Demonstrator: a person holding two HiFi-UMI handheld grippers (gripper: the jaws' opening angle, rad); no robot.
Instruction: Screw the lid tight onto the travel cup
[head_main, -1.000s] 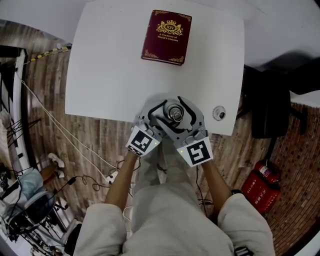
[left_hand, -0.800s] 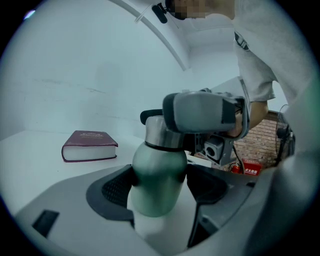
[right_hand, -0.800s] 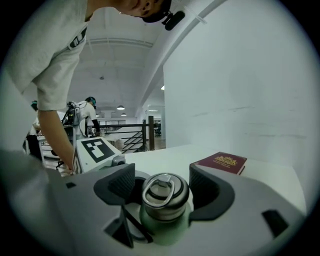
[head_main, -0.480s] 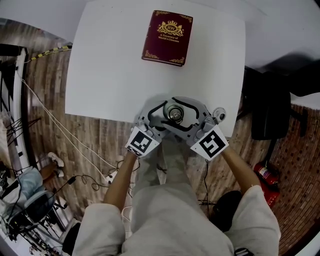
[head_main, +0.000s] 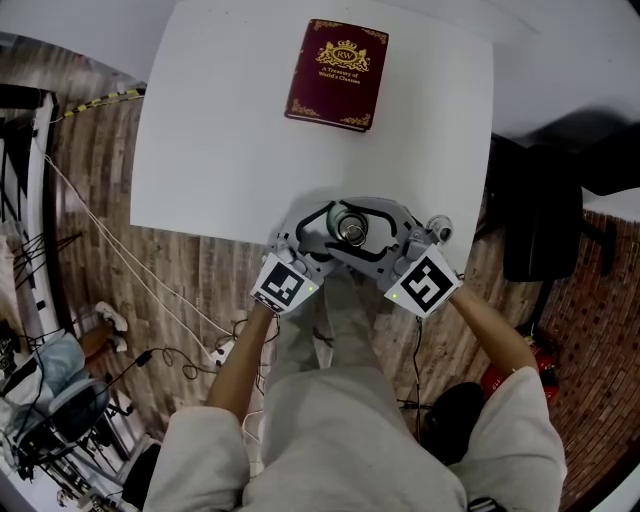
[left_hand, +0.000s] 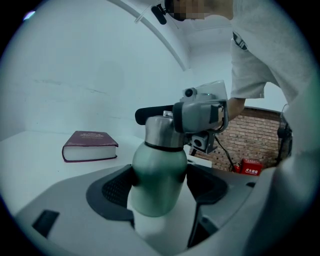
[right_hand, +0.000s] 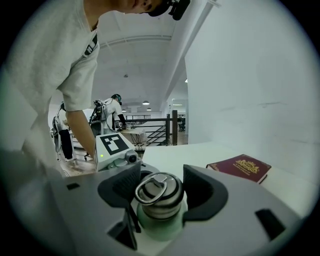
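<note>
The travel cup (left_hand: 157, 175) has a pale green body and a steel lid (right_hand: 160, 192) with a ring on top. It stands near the front edge of the white table (head_main: 220, 130). My left gripper (left_hand: 157, 187) is shut on the cup's body, pads against both sides. My right gripper (right_hand: 161, 192) reaches in from the right at lid height. Its jaws are closing with the lid between them, and a thin gap still shows at each pad. In the head view both grippers crowd around the lid (head_main: 350, 228).
A dark red book (head_main: 337, 60) lies at the far side of the table. A small round object (head_main: 438, 228) sits by the table's front right corner. Beyond the right edge stands a black chair (head_main: 540, 220). Cables run across the wooden floor (head_main: 100, 250) on the left.
My right gripper has swung to the right around the cup, its marker cube now further right and higher. Its jaws have narrowed around the lid. The left gripper and cup have stayed put.
</note>
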